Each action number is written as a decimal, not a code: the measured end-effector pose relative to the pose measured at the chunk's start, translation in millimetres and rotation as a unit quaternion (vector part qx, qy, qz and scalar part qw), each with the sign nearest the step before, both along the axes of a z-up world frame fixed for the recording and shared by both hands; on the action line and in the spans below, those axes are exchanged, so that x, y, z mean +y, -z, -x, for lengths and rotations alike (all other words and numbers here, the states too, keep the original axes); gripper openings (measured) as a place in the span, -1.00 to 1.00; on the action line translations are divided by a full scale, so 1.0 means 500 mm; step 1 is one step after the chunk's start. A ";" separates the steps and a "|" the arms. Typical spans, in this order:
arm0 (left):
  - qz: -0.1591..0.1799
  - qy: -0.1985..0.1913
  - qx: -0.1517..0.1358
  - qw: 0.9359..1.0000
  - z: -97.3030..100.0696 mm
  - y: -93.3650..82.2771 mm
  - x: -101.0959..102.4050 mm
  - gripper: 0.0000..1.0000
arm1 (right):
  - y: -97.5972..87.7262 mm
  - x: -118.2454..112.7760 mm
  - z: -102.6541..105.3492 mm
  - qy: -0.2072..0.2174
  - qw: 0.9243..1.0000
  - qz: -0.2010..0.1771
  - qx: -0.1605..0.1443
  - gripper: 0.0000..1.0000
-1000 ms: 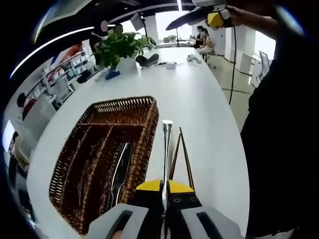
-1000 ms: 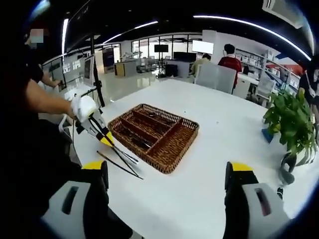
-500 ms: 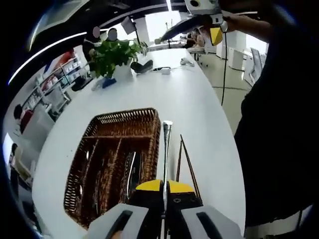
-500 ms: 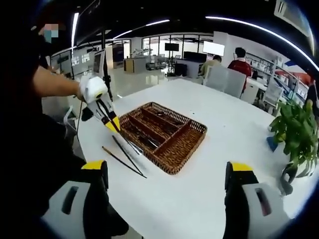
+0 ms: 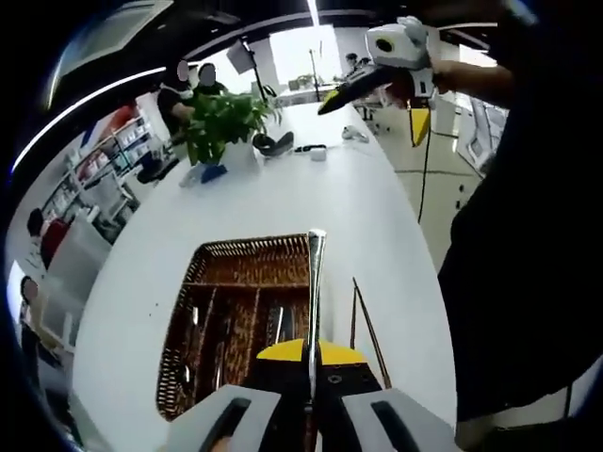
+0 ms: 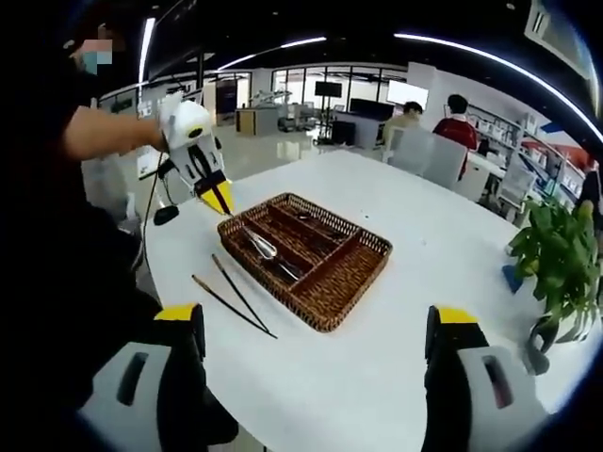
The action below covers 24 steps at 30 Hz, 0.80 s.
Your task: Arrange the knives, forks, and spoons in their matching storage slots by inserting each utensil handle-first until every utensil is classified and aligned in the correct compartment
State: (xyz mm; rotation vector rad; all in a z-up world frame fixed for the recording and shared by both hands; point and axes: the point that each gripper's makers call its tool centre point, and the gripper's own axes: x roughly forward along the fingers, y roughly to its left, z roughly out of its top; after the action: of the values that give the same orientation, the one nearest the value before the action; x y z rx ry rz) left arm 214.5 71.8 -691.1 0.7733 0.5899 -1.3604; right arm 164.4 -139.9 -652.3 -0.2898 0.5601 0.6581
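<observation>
The left gripper (image 5: 309, 363) had its jaws pressed together on the handle of a metal utensil (image 5: 314, 282), probably a spoon, whose far end hung over the near edge of the wicker tray (image 5: 203, 325). In the right gripper view the left gripper (image 6: 222, 205) hovered above the tray's (image 6: 325, 301) left end, the utensil's bowl (image 6: 261, 246) reaching down into a compartment. The right gripper (image 6: 316, 330) hung with its jaws spread wide, holding nothing. Two dark chopsticks (image 6: 234, 299) lay on the white table (image 6: 415, 245) just beside the tray. A potted plant (image 6: 556, 254) stood near the table's edge, and people sat at desks in the open office behind.
</observation>
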 end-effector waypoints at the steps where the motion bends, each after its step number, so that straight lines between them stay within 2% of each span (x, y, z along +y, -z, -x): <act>1: 0.001 -0.002 0.001 1.000 -0.001 -0.009 -0.001 -1.00 | 0.001 0.000 0.000 0.000 1.000 0.001 0.000 0.99; 13: 0.004 0.008 -0.015 1.000 -0.003 -0.061 -0.004 -1.00 | -0.001 0.007 0.003 -0.001 1.000 -0.001 -0.002 0.99; 24: -0.003 0.013 -0.026 1.000 -0.008 -0.058 0.002 -1.00 | 0.000 0.011 0.004 -0.001 1.000 -0.002 -0.004 0.99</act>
State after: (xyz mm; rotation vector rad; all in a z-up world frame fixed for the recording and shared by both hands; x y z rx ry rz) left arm 218.5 72.7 -661.9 0.8211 0.5459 -1.3589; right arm 162.5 -134.3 -652.3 -0.2893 0.5506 0.6606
